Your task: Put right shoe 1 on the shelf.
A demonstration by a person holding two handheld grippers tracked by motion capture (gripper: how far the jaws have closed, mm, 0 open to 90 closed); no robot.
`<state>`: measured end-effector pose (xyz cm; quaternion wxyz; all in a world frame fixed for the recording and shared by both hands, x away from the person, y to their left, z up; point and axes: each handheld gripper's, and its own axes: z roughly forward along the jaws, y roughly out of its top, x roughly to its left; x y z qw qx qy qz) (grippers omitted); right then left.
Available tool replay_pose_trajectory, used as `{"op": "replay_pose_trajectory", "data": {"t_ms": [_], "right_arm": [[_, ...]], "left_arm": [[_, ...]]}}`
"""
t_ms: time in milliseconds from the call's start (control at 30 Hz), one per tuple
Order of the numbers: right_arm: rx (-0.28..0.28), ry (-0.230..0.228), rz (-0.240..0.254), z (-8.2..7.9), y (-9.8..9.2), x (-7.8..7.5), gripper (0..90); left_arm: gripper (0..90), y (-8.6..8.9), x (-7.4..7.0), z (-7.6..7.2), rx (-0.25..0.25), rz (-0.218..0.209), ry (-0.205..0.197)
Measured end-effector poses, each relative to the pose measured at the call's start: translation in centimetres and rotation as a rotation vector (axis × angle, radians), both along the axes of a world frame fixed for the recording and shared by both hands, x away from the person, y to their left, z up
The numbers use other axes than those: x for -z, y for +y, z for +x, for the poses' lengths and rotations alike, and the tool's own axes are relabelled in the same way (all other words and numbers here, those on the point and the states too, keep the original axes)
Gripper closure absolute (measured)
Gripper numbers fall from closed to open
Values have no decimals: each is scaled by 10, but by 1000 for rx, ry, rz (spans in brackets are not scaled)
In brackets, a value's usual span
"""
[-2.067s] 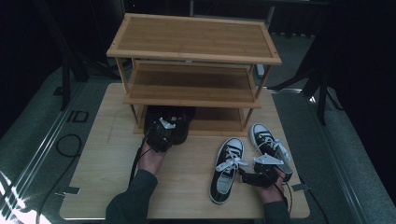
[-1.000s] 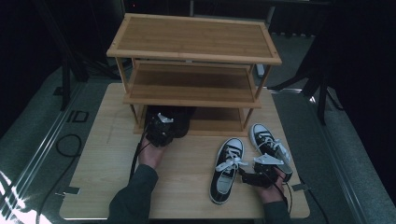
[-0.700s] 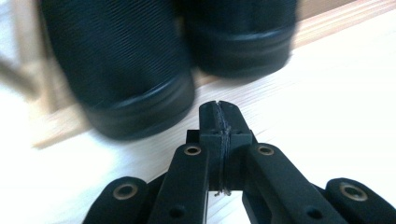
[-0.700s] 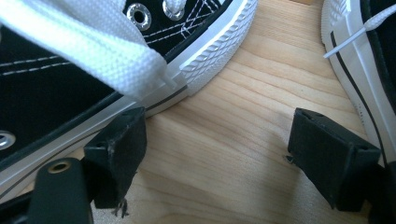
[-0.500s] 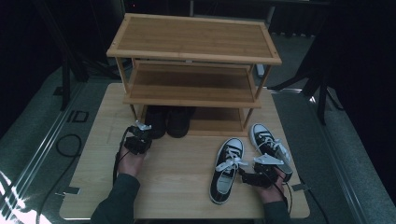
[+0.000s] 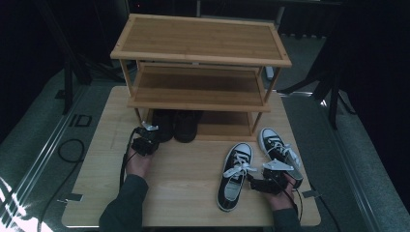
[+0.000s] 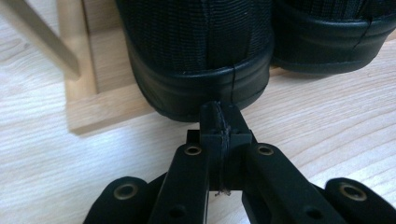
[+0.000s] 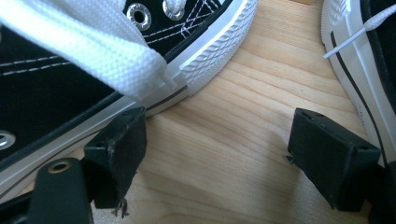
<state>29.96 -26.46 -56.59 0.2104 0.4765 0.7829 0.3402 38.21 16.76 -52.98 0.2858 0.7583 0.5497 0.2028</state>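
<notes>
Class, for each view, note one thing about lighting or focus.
High view: table lit, surroundings dark. Left gripper view: black shoe sharp, the shut left gripper slightly soft. Right gripper view: lace close up and blurred, wood grain crisp.

high view overhead, gripper views close, tabletop shared

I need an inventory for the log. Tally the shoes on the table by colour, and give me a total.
All-black shoes, heels out on the bottom shelf of the rack: 2
Black-and-white laced sneakers, on the tabletop in front of it: 2
Total: 4 shoes
</notes>
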Motion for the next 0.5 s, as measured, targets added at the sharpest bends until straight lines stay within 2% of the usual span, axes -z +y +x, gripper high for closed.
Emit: {"op": "replay_pose_trajectory", "data": {"t_ms": [133, 333, 500], "right_arm": [[0, 0, 0, 0, 0, 0, 195], [-1, -1, 0, 0, 0, 0, 195], [-1, -1, -1, 0, 0, 0, 195]], "left_arm": [[866, -2, 1, -1, 17, -16, -2], [795, -2, 3, -10, 51, -13, -8], [700, 0, 5, -18, 86, -24, -15]]}}
